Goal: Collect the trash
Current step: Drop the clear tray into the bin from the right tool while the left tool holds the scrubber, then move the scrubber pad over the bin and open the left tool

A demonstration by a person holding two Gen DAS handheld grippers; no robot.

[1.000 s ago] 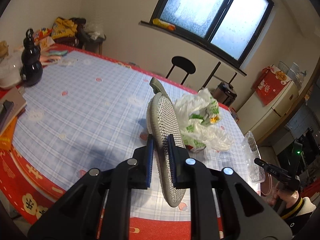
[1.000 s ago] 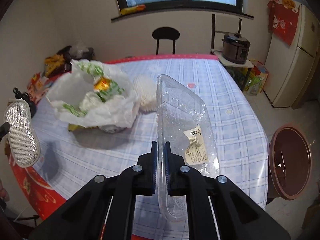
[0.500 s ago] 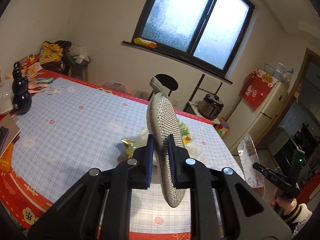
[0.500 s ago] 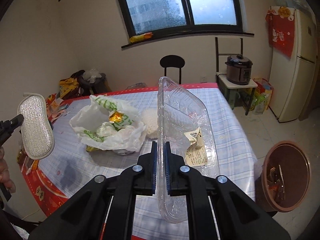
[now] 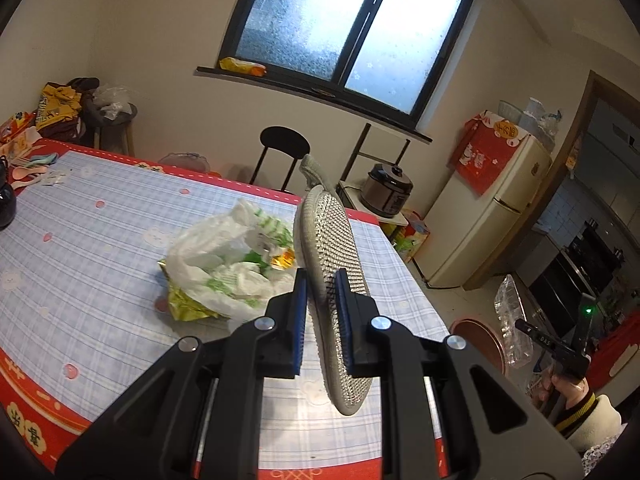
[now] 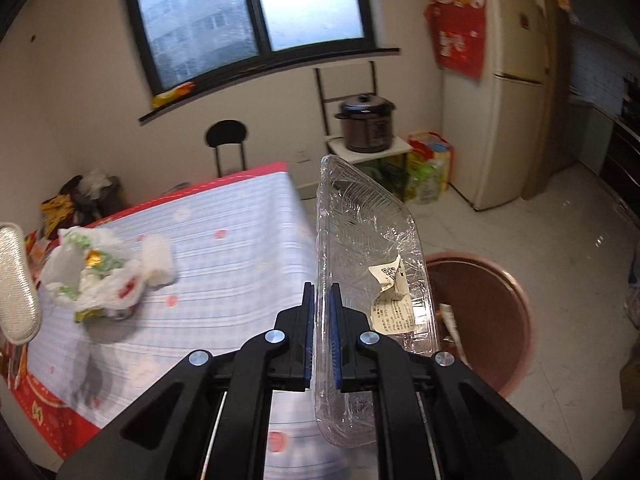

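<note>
My left gripper (image 5: pixel 320 280) is shut on a grey, silver-flecked scrubbing pad (image 5: pixel 330 248), held upright above the table; the pad (image 6: pixel 16 280) also shows at the left edge of the right wrist view. My right gripper (image 6: pixel 322 292) is shut on the rim of a clear plastic food tray (image 6: pixel 364 240) with a torn paper label (image 6: pixel 390 296), held past the table's right edge beside a brown round bin (image 6: pixel 492 312). The tray (image 5: pixel 510 328) and bin (image 5: pixel 476 334) show at the left wrist view's right side. A white plastic bag of trash (image 5: pixel 228 264) (image 6: pixel 96 272) lies on the table.
The table (image 5: pixel 80 240) has a blue checked cloth with a red border. A white foam net (image 6: pixel 158 260) lies by the bag. Behind stand a black chair (image 6: pixel 226 140), a cooker (image 6: pixel 366 122) on a stand and a fridge (image 6: pixel 508 100). A person's sleeve (image 5: pixel 580 412) is at the right.
Both grippers have swung right with their loads. The clear tray has left the tabletop area and now hangs by the brown bin. The pad has passed across to the right of the trash bag.
</note>
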